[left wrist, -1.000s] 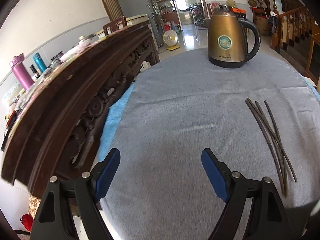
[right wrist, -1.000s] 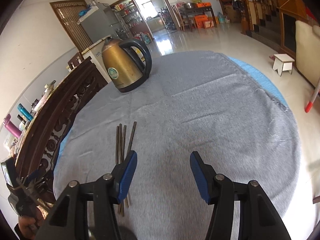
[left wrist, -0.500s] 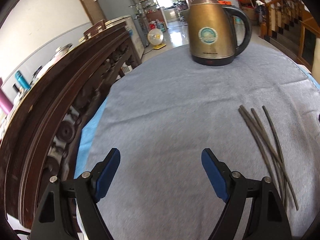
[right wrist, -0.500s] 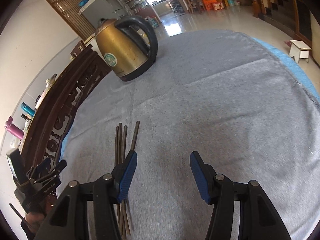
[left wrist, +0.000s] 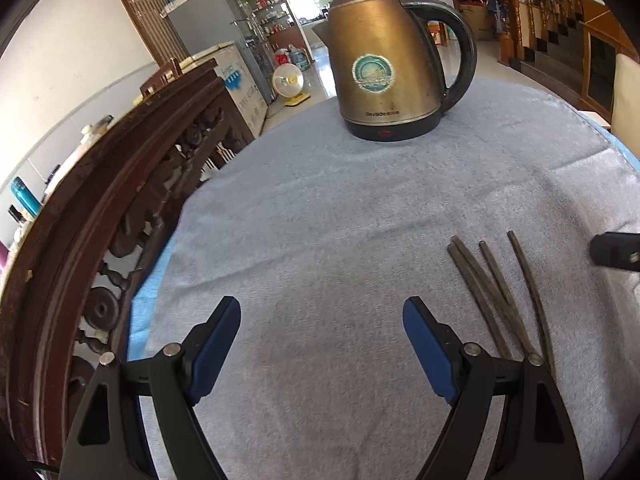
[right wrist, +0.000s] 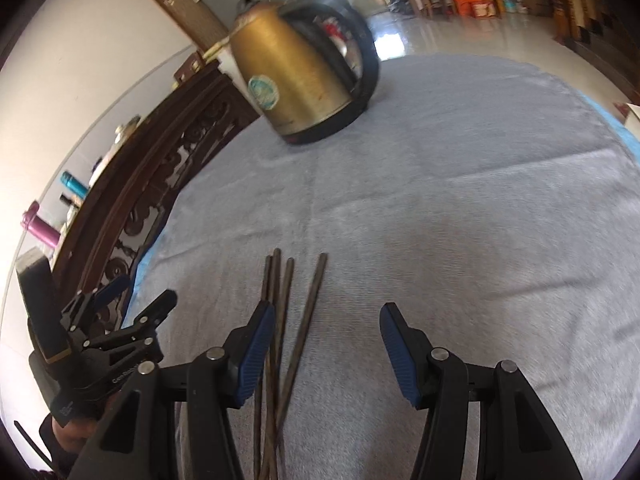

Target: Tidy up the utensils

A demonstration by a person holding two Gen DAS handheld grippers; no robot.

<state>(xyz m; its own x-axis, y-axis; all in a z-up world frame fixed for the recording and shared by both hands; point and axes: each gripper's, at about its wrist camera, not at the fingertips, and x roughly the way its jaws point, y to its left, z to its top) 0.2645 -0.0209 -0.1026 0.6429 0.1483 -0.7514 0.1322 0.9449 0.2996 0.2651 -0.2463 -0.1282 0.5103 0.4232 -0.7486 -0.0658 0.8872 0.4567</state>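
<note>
Several dark chopsticks [left wrist: 494,292] lie fanned out on the grey cloth, to the right of my left gripper [left wrist: 322,344]. In the right wrist view the chopsticks [right wrist: 288,320] lie under and just right of my right gripper's left finger [right wrist: 256,356]. My right gripper [right wrist: 327,354] is open and empty, low over the cloth. My left gripper is open and empty; it also shows in the right wrist view [right wrist: 120,320] at the lower left. A tip of the right gripper shows at the right edge of the left wrist view [left wrist: 616,254].
A brass-coloured electric kettle [left wrist: 384,68] with a black handle stands at the far side of the round table [left wrist: 320,208]; the kettle also shows in the right wrist view [right wrist: 296,76]. A carved dark wooden chair back [left wrist: 100,208] rises along the table's left edge.
Both grippers have moved forward and lower toward the table; the kettle looms larger. The right gripper now sits over the chopsticks. Both stay open.
</note>
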